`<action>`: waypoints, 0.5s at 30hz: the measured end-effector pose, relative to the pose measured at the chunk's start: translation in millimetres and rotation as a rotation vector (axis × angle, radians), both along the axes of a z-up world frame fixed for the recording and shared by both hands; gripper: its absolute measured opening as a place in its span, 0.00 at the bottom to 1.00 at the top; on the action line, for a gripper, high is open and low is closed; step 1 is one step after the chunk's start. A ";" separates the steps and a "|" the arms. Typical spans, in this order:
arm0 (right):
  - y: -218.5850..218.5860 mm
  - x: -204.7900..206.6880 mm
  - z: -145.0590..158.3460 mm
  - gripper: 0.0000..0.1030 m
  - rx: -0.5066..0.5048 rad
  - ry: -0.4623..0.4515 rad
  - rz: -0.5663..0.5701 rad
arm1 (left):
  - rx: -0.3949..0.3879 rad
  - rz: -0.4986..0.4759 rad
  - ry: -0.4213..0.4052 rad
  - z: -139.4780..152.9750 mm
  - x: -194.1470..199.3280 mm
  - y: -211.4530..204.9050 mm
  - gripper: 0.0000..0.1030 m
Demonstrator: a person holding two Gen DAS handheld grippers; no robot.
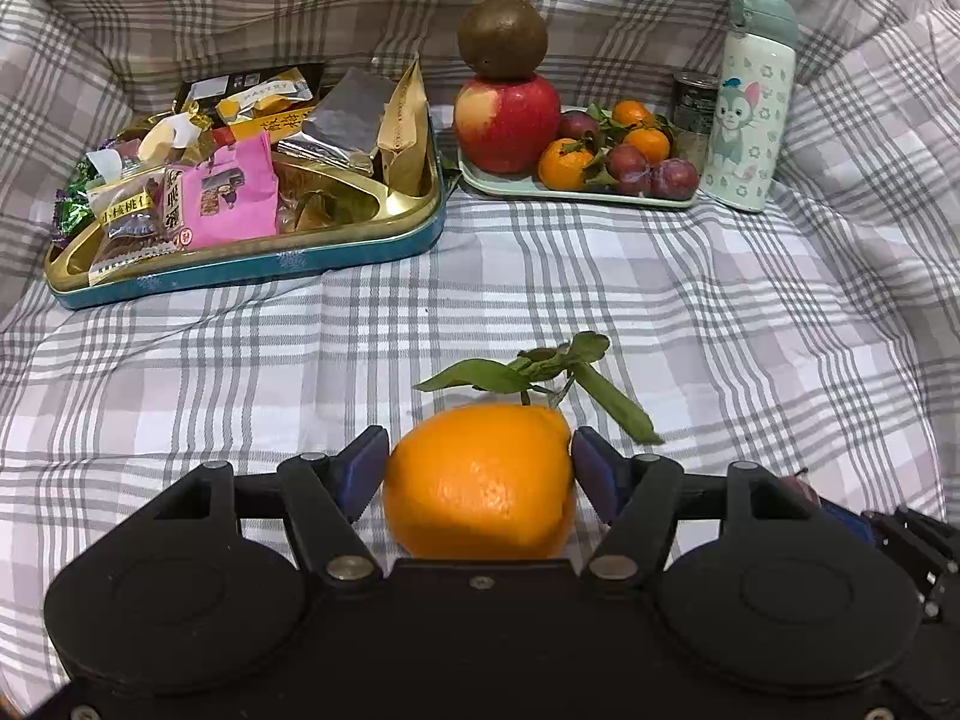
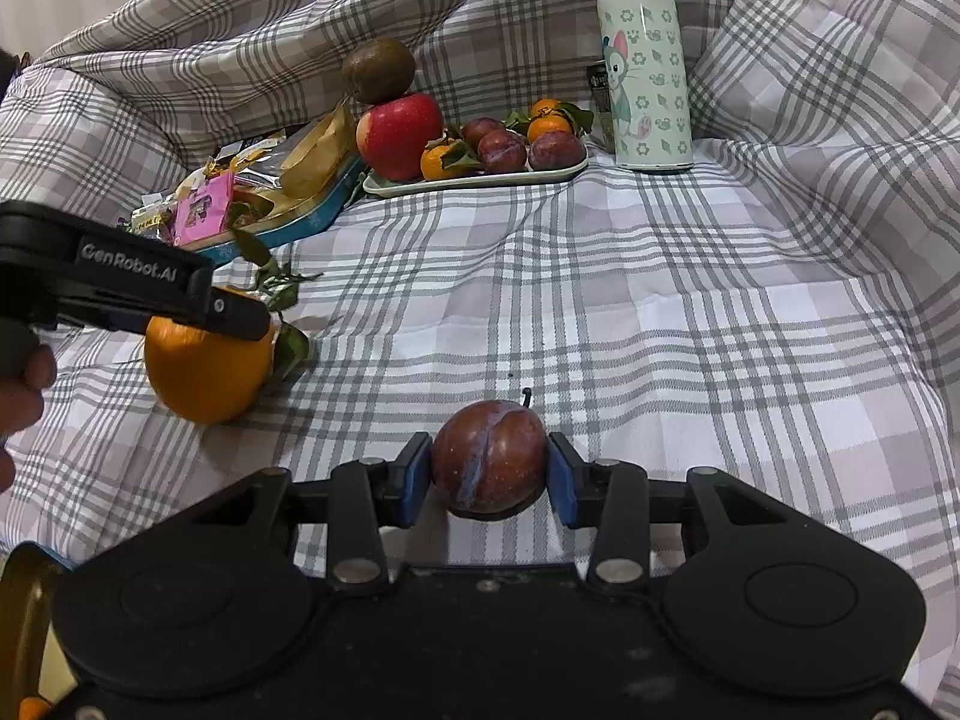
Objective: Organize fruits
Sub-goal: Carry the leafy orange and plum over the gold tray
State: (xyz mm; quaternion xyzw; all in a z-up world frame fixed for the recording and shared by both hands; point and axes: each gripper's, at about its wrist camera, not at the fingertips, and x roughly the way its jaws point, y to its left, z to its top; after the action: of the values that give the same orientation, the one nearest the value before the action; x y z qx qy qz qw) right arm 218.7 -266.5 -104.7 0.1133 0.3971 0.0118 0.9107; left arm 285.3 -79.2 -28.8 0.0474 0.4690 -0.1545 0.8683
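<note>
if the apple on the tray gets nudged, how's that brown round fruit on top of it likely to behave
The brown fruit sits balanced on the red apple, touching only at a small spot, so it would probably roll off at a slight nudge. It looks round and smooth, so once loose it likely keeps rolling, perhaps off the tray onto the cloth. It seems firm rather than squashy.

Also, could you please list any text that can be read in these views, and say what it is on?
"GenRobot.AI": side of the black left tool.
Printed characters on the snack packets in the gold and blue tin: too small to read.
Dark jar label: blurred.
</note>
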 end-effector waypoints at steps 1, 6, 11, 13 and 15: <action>-0.2 -0.7 0.2 0.42 0.008 0.002 -0.001 | 0.005 -0.008 -0.009 -0.1 -3.6 -0.2 0.67; -0.2 -2.9 0.3 0.42 0.015 0.010 -0.003 | 0.065 -0.063 -0.066 -1.2 -20.9 -8.0 0.69; 1.1 -3.4 0.6 0.42 0.014 0.013 -0.004 | 0.088 -0.043 -0.071 -6.5 -17.3 -15.2 0.70; 1.2 -3.5 0.7 0.42 0.017 0.015 -0.005 | 0.105 -0.044 -0.064 -12.0 -15.4 -18.2 0.71; 1.2 -2.7 0.5 0.42 0.017 0.015 -0.004 | 0.114 -0.040 -0.045 -17.8 -13.4 -19.2 0.71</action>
State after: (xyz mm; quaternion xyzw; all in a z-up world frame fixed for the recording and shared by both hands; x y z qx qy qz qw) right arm 215.9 -265.3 -104.2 0.1219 0.4034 0.0125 0.9068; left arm 271.8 -98.4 -46.6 0.1096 0.4565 -0.1436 0.8712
